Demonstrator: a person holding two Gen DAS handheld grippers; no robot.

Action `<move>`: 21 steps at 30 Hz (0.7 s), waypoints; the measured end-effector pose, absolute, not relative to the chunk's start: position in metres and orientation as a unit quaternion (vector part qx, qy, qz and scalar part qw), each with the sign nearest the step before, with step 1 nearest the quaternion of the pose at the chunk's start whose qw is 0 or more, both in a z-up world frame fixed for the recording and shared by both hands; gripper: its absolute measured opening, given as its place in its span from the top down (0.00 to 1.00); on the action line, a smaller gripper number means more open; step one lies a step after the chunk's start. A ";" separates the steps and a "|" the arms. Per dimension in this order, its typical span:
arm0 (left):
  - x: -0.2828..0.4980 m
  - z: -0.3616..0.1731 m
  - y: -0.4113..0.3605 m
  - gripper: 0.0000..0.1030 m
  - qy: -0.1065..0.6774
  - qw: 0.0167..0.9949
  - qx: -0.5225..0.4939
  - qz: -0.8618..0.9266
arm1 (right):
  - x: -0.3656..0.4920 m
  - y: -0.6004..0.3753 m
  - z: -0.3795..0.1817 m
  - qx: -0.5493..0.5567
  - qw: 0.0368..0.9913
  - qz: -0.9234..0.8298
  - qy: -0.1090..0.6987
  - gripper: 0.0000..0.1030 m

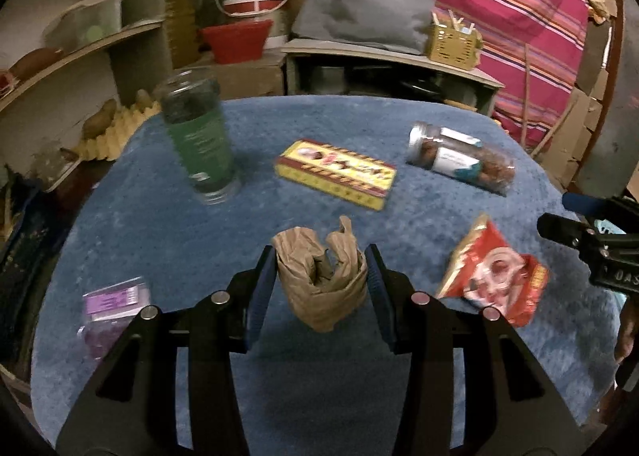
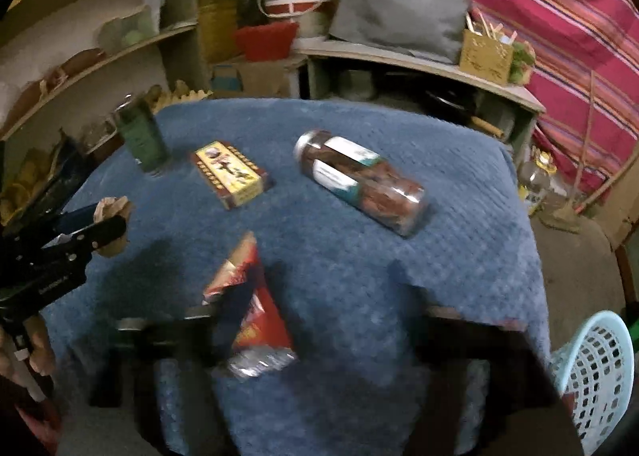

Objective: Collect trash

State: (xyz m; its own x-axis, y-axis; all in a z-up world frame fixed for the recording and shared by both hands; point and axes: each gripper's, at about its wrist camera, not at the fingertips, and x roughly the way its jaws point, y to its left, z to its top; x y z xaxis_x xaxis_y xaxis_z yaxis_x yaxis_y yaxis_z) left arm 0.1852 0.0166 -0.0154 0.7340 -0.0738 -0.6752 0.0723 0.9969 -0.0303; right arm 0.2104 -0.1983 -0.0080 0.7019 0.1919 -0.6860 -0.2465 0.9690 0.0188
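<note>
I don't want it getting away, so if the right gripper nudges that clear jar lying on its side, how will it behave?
The jar lies on its round side, so it would probably roll. The blue cloth looks textured, which may slow it. It looks nearly full, so likely fairly heavy.

Left gripper fingers clamped; right gripper blurred.

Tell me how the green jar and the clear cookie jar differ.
The green jar stands upright near the far left of the blue table cover; the cookie jar lies on its side, far right. The green jar looks dark green; the cookie jar shows brown contents and a white label. Both are see-through and untouched.
</note>
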 end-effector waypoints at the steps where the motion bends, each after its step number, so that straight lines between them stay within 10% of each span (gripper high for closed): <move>1: 0.183 -0.016 0.024 0.57 0.364 0.931 -0.002 -0.036 | 0.212 -0.192 -0.010 -0.040 0.920 0.124 0.370 0.30; 11: 0.164 -0.030 0.051 0.57 0.377 0.925 0.005 -0.035 | 0.218 -0.153 -0.055 -0.071 0.884 0.151 0.437 0.34; 16: 0.158 -0.030 0.046 0.57 0.376 0.926 0.002 -0.045 | 0.200 -0.156 -0.056 -0.073 0.888 0.150 0.428 0.70; 21: 0.153 -0.024 0.031 0.57 0.367 0.929 0.008 -0.052 | 0.188 -0.176 -0.047 -0.046 0.903 0.137 0.405 0.79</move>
State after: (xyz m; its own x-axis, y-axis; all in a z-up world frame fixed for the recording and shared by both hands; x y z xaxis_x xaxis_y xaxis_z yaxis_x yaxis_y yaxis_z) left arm 0.1534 0.0308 -0.0241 0.7247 -0.0903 -0.6831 0.1019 0.9945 -0.0234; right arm 0.1879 -0.1757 -0.0473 0.6341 0.2101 -0.7442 -0.2851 0.9581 0.0276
